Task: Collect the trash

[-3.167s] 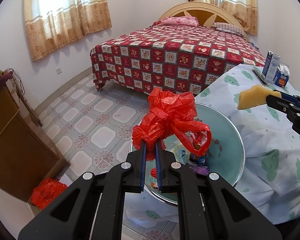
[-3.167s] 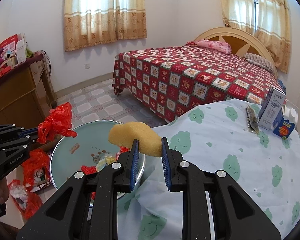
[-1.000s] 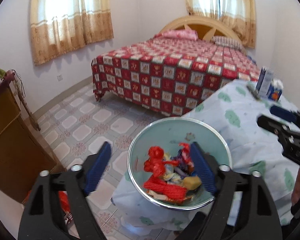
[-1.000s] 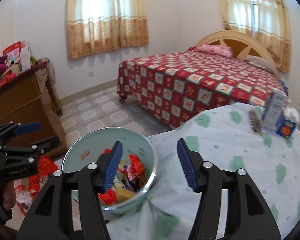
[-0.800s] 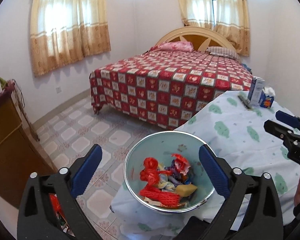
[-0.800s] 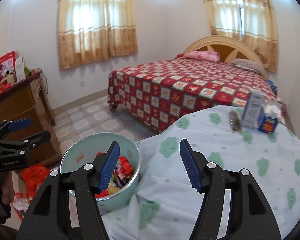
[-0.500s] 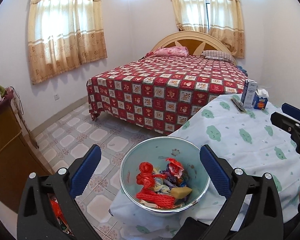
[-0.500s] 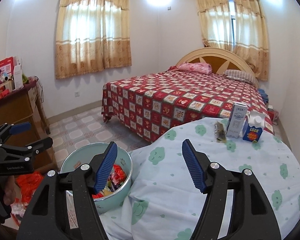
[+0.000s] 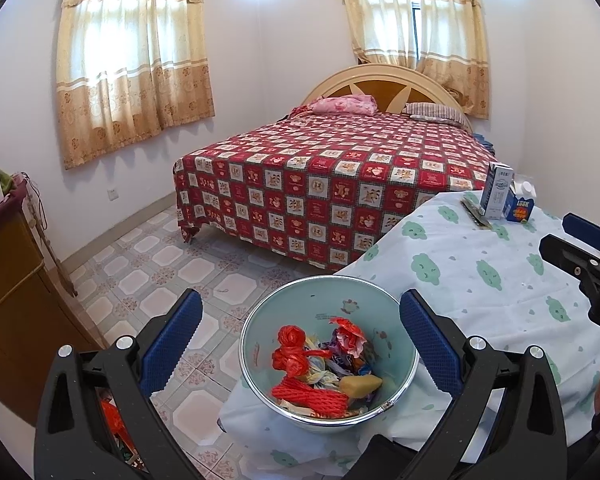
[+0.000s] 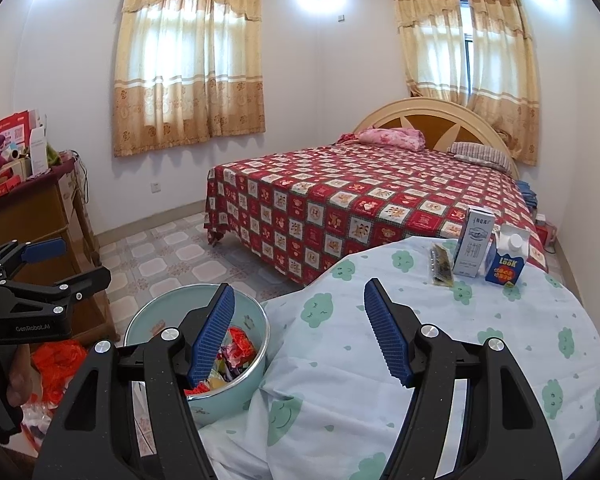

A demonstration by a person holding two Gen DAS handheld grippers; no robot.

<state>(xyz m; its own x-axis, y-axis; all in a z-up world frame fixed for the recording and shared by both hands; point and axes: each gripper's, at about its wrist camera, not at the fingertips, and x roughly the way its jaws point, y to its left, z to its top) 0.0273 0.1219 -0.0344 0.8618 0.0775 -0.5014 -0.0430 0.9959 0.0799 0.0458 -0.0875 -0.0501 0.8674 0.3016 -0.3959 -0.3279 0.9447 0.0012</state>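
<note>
Left wrist view: the left tool (image 9: 300, 330) hangs over the bowl (image 9: 260, 334) with its jaws spread wide and nothing between them. The trash (image 9: 324, 364) lies inside the bowl: red bags, wrappers and a yellow sponge. The bowl sits at the near edge of the cloth-covered worktop (image 9: 480, 276), overhanging the floor. The right tool (image 10: 300, 328) is also apart-jawed and empty, above the cloth beside the bowl. Two cartons (image 10: 488, 252) and a dark flat packet (image 10: 440, 266) stand at the far side of the worktop. If those count as trash, the next reach should be with the right tool, taking one piece at a time by its narrow faces. Avoid nudging the bowl, since it looks ready to tip.
</note>
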